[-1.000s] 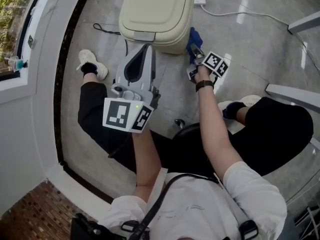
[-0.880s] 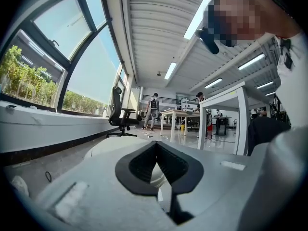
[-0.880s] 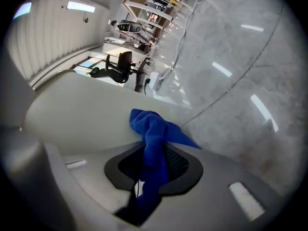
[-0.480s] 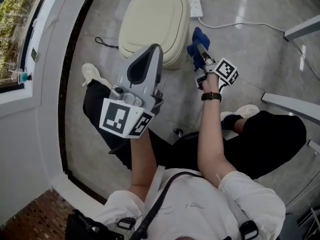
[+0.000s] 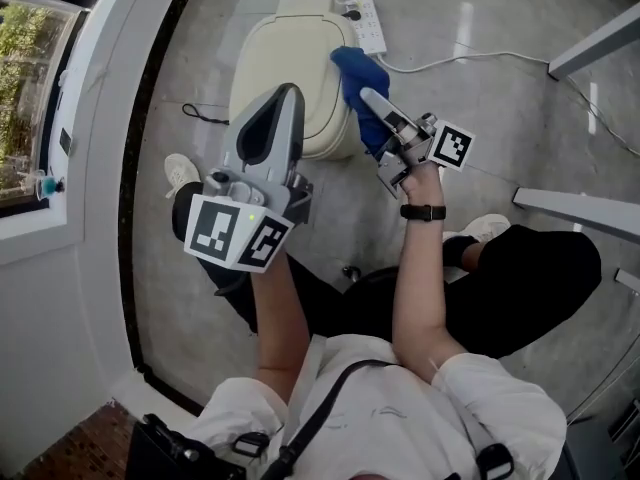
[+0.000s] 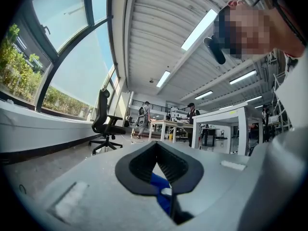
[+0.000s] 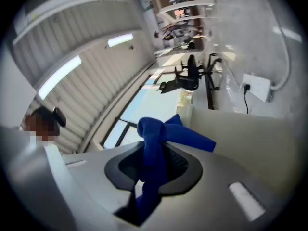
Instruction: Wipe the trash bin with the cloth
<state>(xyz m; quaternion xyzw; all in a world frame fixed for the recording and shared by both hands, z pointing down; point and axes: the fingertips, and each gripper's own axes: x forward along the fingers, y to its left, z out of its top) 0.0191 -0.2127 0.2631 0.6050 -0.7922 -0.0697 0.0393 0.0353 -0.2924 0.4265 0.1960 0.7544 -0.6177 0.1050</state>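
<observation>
Pinches cloth (image 5: 356,80), likely soft and limp, by its bunched middle in right gripper (image 5: 373,104) at bin (image 5: 285,53) lid edge; holds left gripper (image 5: 284,92) jaws together, empty, near bin.

No word, number or brand can be read anywhere. The cubes on the left hand-held gripper (image 5: 284,92) and the right hand-held gripper (image 5: 367,99) carry only black-and-white square patterns, no letters. The power strip (image 5: 366,24) beyond the right one shows no legible print.

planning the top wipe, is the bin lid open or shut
Shut: the trash bin lid lies flat on the bin, with no opening showing in the head view.
</observation>
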